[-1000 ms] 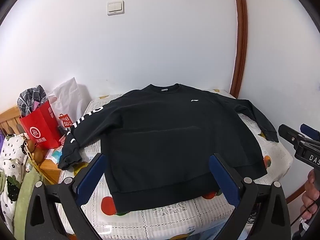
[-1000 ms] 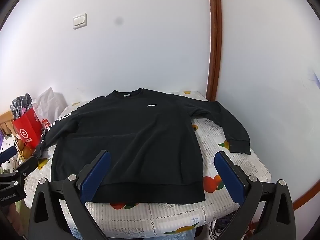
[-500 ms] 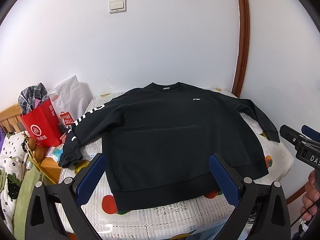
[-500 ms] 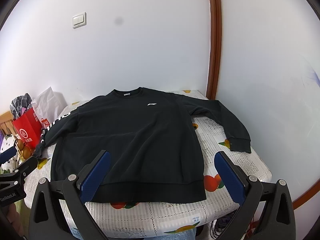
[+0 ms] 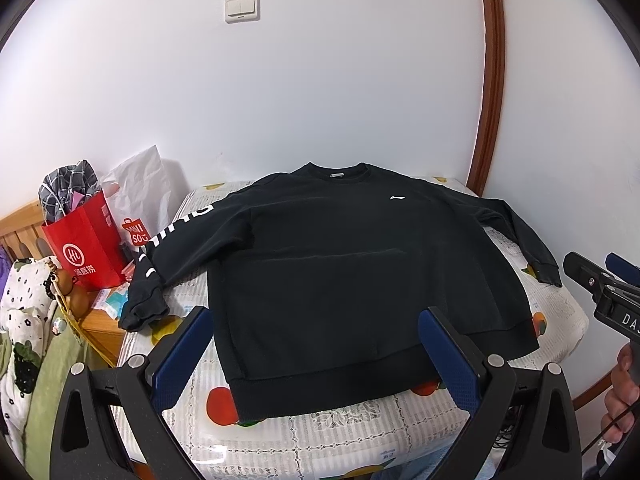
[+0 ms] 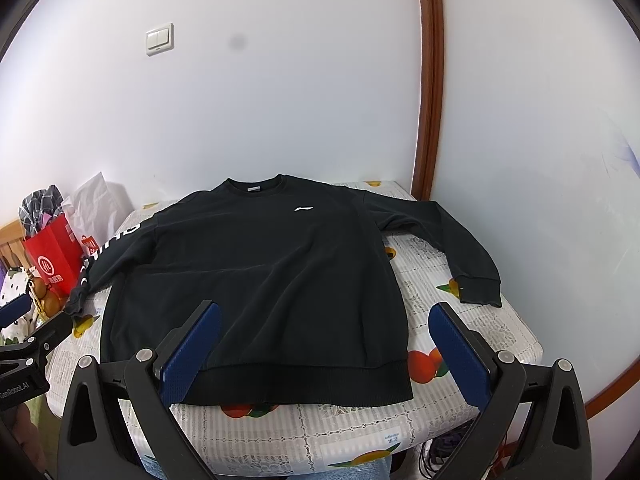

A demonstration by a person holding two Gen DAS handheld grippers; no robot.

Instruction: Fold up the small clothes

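- Lying flat and face up on the table (image 5: 560,320) is a black sweatshirt (image 5: 340,272), a soft matte knit with a ribbed hem band along the near edge and a round ribbed collar at the far side, by the wall.
- A small white logo (image 6: 303,209) sits on the chest; white lettering runs down the sleeve (image 5: 168,248) on the camera's left, whose cuff is bunched at the table's edge.
- The other sleeve (image 6: 460,248) bends outward and down, its cuff flat on the cloth.
- The tablecloth (image 6: 460,340) is white, lace-like, printed with orange fruit.
- The left gripper (image 5: 316,344) hovers over the near hem with its blue ridged pads spread wide, holding nothing.
- The right gripper (image 6: 324,340) likewise hangs above the hem and the bare cloth beside it, pads wide apart and empty.
- Left of the table stand a glossy red paper bag (image 5: 84,248) stuffed with checked fabric, and a crinkled white plastic bag (image 5: 140,188) behind it.
- A light switch (image 5: 241,8) is on the white wall; a curved brown wooden trim (image 6: 430,80) runs up the corner.
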